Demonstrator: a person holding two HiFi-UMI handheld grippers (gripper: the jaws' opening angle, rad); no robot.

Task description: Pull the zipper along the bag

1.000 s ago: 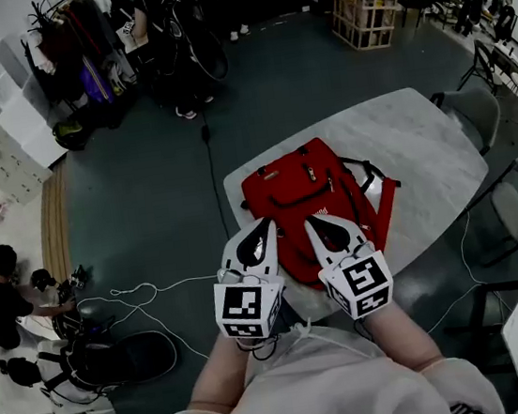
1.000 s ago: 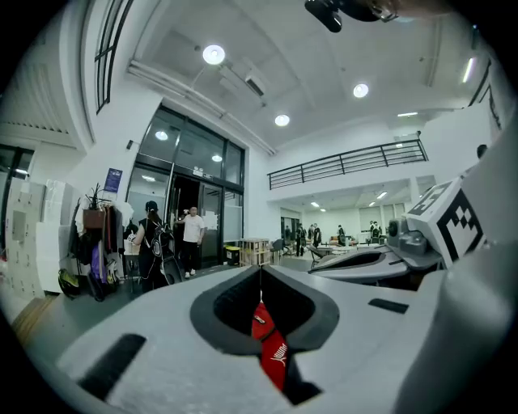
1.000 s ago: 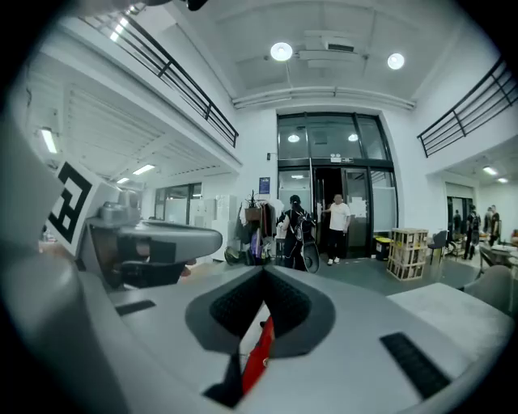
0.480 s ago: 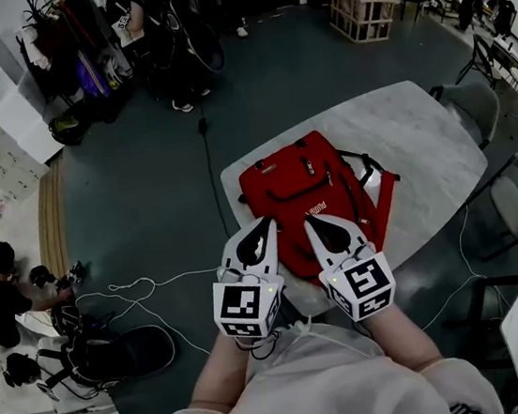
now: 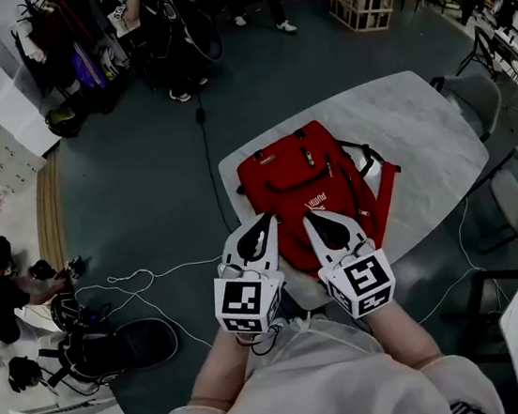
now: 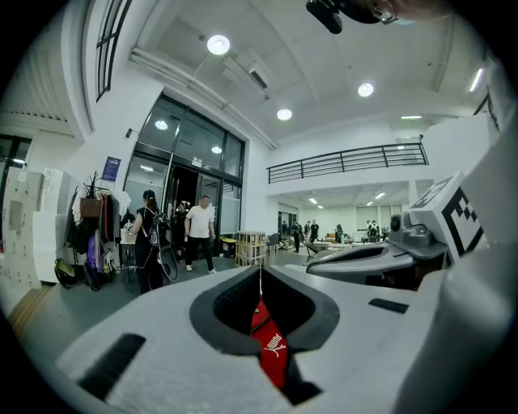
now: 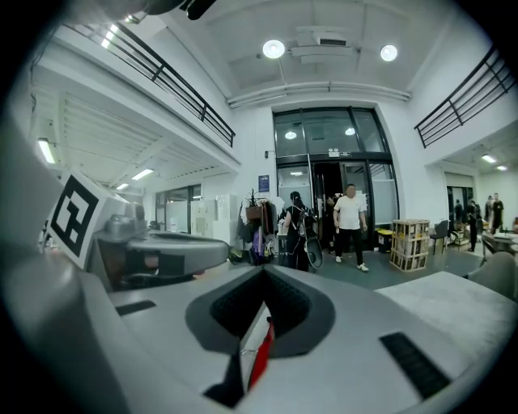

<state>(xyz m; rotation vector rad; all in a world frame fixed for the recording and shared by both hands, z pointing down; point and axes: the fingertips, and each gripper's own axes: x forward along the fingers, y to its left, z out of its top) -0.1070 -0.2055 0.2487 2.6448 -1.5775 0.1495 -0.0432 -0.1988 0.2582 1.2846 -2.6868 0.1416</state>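
Red fabric backpack (image 5: 292,173) lies on pale stone table (image 5: 418,123); left claw (image 5: 266,219) and right claw (image 5: 309,217) hover at its 6 o'clock, pinched shut, empty: before a pull or after.

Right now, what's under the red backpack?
The red backpack lies flat on the pale table, whose bare top shows beyond it and to its right. Its black and red straps stick out at the right side. Anything between bag and tabletop is covered.

PUMA on the red backpack (image 5: 286,181)
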